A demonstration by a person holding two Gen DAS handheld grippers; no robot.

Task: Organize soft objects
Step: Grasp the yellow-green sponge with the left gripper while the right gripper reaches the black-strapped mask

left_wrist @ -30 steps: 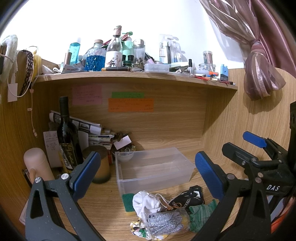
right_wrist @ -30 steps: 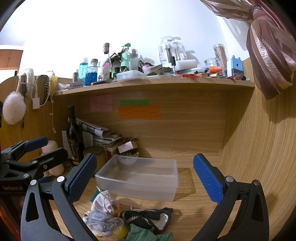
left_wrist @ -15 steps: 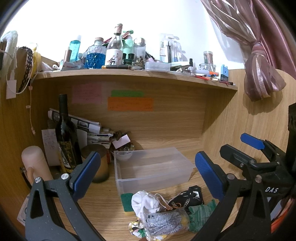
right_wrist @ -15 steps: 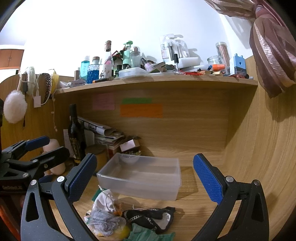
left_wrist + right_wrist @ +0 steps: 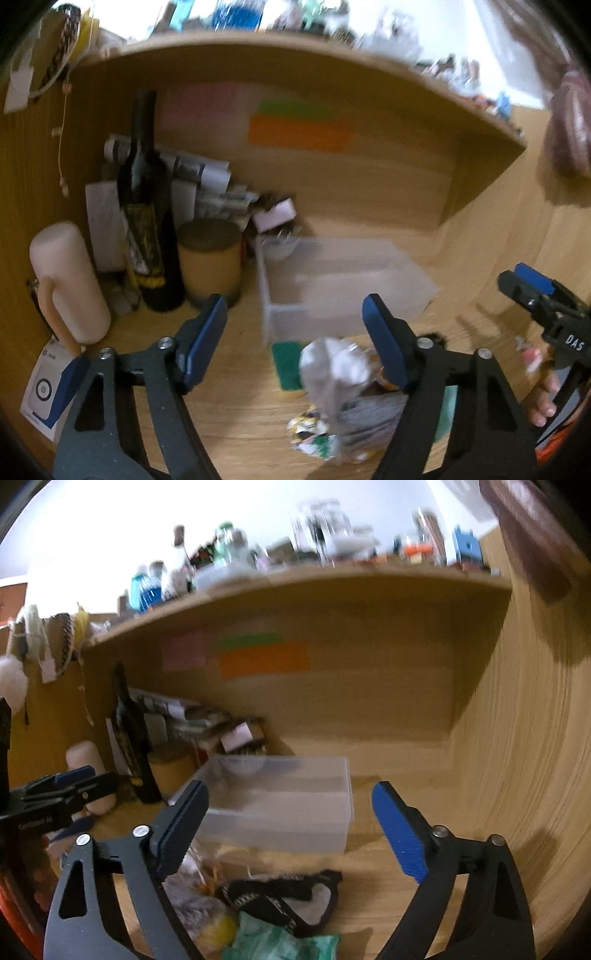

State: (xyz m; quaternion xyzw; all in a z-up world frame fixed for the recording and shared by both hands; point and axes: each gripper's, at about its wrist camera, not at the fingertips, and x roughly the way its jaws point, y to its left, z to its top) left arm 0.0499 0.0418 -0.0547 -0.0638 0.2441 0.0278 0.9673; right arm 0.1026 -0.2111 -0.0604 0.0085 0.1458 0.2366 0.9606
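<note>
A pile of soft things lies on the desk in front of a clear plastic bin [image 5: 332, 284] [image 5: 280, 805]: a white cloth [image 5: 332, 365], a grey knit piece [image 5: 373, 417], a black strap item [image 5: 280, 897], a green cloth [image 5: 280, 941] and a green sponge [image 5: 286, 360]. My left gripper [image 5: 295, 347] is open and empty, just above the pile's left side. My right gripper [image 5: 291, 830] is open and empty, above the pile and facing the bin. Both views are blurred.
A dark wine bottle [image 5: 144, 206], a brown canister [image 5: 210, 254] and a pink cylinder [image 5: 66, 280] stand at the left. Papers are stacked at the back. A crowded shelf [image 5: 295, 579] runs overhead. The wooden side wall [image 5: 517, 738] is at the right.
Both grippers have tipped down and moved closer to the pile and bin. Both stay open and empty.
</note>
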